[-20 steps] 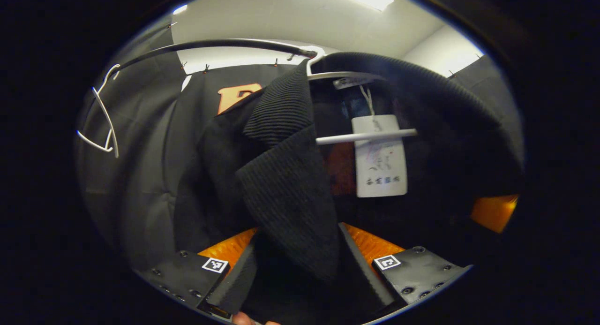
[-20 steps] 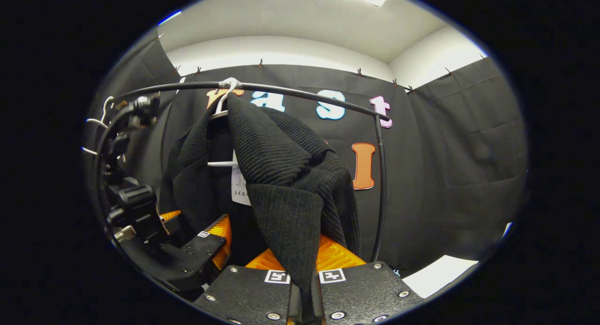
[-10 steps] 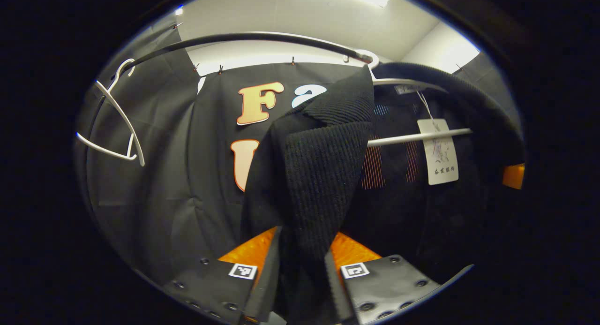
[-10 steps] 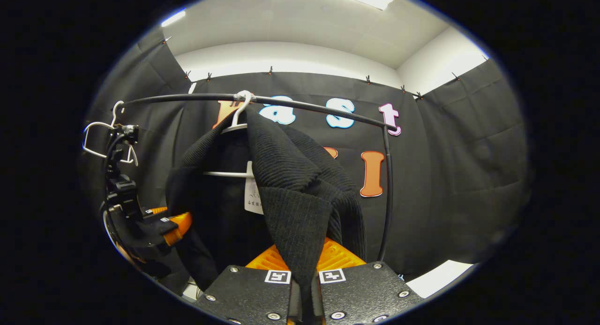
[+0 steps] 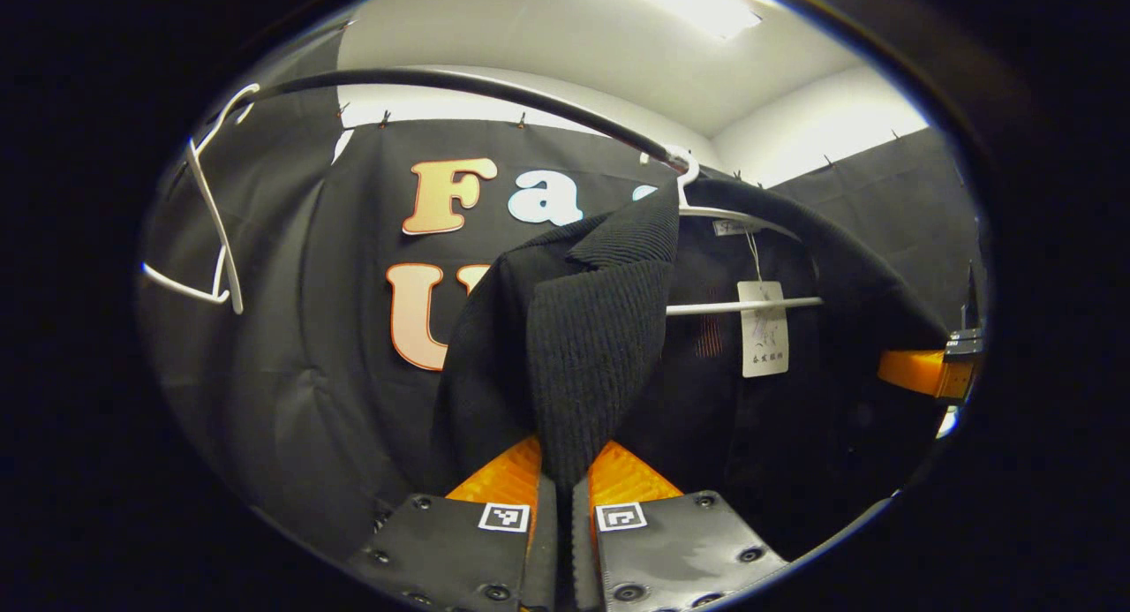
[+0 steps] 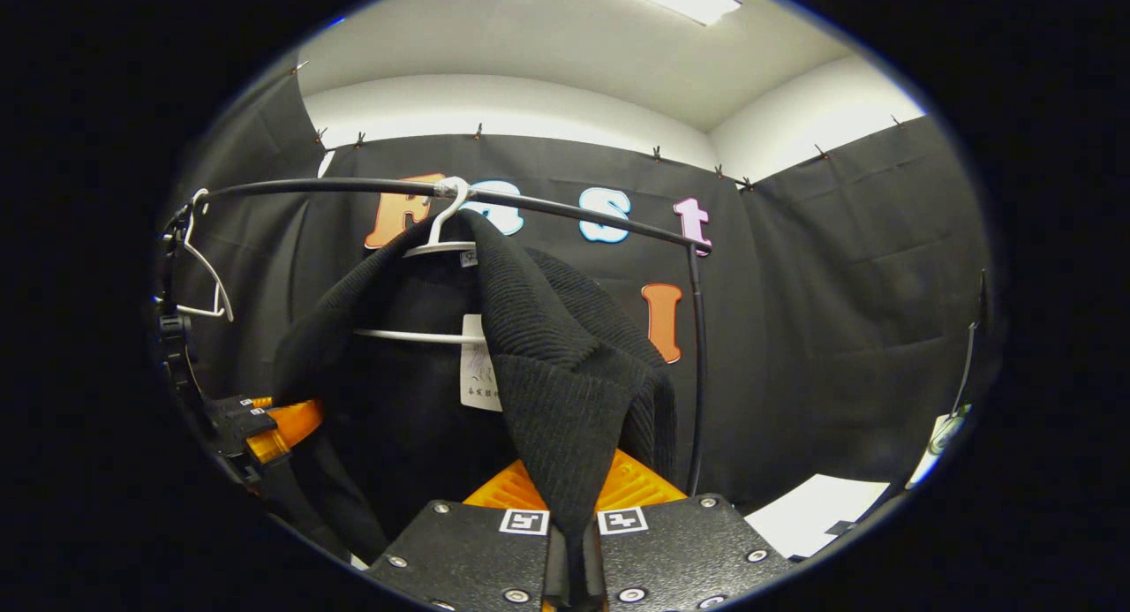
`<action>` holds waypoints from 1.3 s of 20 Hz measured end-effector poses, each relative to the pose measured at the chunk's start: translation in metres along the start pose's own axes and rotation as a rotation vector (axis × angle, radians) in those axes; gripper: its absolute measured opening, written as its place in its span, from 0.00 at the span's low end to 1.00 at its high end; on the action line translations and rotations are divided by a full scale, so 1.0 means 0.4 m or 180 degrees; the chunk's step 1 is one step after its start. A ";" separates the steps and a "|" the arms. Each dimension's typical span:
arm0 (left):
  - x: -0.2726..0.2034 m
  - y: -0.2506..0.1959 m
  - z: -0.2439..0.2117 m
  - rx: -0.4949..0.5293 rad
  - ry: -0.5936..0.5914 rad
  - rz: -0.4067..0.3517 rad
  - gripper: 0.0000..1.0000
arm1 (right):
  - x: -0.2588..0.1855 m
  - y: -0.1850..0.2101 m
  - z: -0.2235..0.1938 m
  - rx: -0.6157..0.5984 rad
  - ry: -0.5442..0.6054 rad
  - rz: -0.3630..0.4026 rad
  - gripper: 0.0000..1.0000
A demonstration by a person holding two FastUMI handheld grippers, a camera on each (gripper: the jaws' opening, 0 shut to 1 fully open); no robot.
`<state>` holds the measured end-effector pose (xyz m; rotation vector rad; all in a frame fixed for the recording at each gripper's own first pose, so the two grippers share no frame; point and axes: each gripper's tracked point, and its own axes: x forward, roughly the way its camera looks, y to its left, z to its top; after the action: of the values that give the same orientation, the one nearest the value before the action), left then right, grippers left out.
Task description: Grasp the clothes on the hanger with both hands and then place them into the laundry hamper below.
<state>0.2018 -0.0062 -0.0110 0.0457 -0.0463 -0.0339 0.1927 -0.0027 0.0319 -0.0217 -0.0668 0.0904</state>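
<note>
Left gripper view: my left gripper (image 5: 562,506) is closed on a fold of the black ribbed sweater (image 5: 591,347), which rises straight ahead of my jaws to the white hanger (image 5: 742,306) on the black rail (image 5: 459,86). A paper tag (image 5: 764,329) hangs ahead and to the right; an empty hanger (image 5: 212,241) is far off to the left.

Right gripper view: my right gripper (image 6: 574,541) pinches the sweater's other front edge (image 6: 565,391), just above my jaws. My left gripper (image 6: 274,422) sits low to the left. I judge both sides should lift evenly off the hanger's shoulders before lowering toward the hamper, keeping both pinches firm.
</note>
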 end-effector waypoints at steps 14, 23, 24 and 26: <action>-0.001 0.206 0.200 0.0355 -0.0583 0.0392 0.10 | -0.051 -0.117 0.246 -0.0237 -0.0405 -0.0559 0.05; 0.059 0.279 0.321 0.0606 -0.0889 0.0772 0.08 | 0.008 -0.200 0.418 -0.0559 -0.0741 -0.0612 0.05; 0.070 0.281 0.325 0.0586 -0.0888 0.0775 0.08 | 0.023 -0.213 0.432 -0.0572 -0.0772 -0.0607 0.05; 0.102 0.292 0.344 0.0541 -0.0901 0.0803 0.08 | 0.048 -0.232 0.447 -0.0544 -0.0811 -0.0596 0.06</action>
<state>0.2398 0.1029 0.1336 0.2046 -0.3377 0.2164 0.2081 -0.0898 0.2138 -0.1746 -0.3305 -0.1004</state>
